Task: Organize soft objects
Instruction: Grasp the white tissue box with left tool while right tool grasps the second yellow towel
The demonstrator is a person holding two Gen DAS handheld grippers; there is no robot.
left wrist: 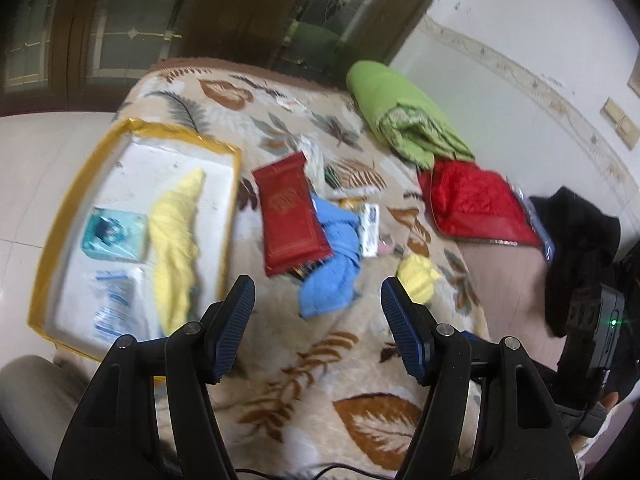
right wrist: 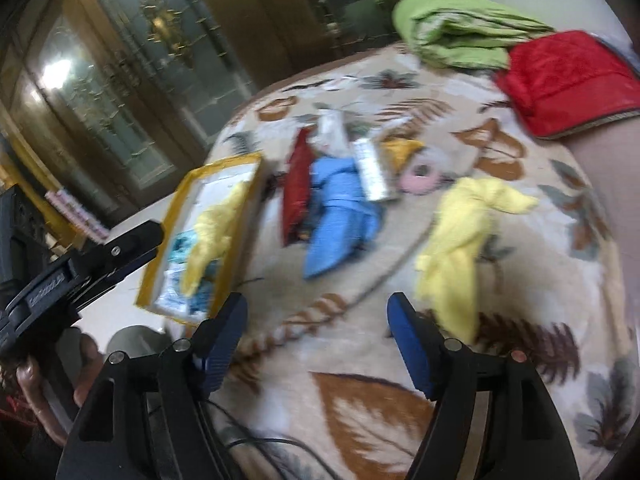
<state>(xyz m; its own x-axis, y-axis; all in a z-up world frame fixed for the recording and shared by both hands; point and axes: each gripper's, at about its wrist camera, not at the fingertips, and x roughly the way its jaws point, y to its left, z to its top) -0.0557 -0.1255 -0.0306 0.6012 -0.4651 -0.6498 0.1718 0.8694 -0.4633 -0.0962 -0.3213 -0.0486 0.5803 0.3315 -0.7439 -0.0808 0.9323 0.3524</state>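
A gold-rimmed white tray (left wrist: pixel 60 216) lies on the bed's left; it holds a yellow cloth (left wrist: pixel 176 248), a teal pack (left wrist: pixel 114 234) and a white-blue pack (left wrist: pixel 116 304). The tray also shows in the right wrist view (right wrist: pixel 160 260). On the leaf-patterned blanket lie a blue cloth (left wrist: pixel 332 264) (right wrist: pixel 340 220), a red packet (left wrist: pixel 290 216) (right wrist: pixel 298 184) and a second yellow cloth (left wrist: pixel 418 278) (right wrist: pixel 460 240). My left gripper (left wrist: pixel 318 328) is open and empty above the blanket, near the blue cloth. My right gripper (right wrist: pixel 316 340) is open and empty, with the yellow cloth just beyond its right finger.
A green folded quilt (left wrist: pixel 396 116) (right wrist: pixel 456 32) and a red cushion (left wrist: pixel 476 204) (right wrist: pixel 568 80) lie at the far right. A black garment (left wrist: pixel 576 248) lies beside them. Small packets (right wrist: pixel 370 168) and a pink ring (right wrist: pixel 420 176) lie mid-bed. White floor (left wrist: pixel 36 160) lies left of the bed.
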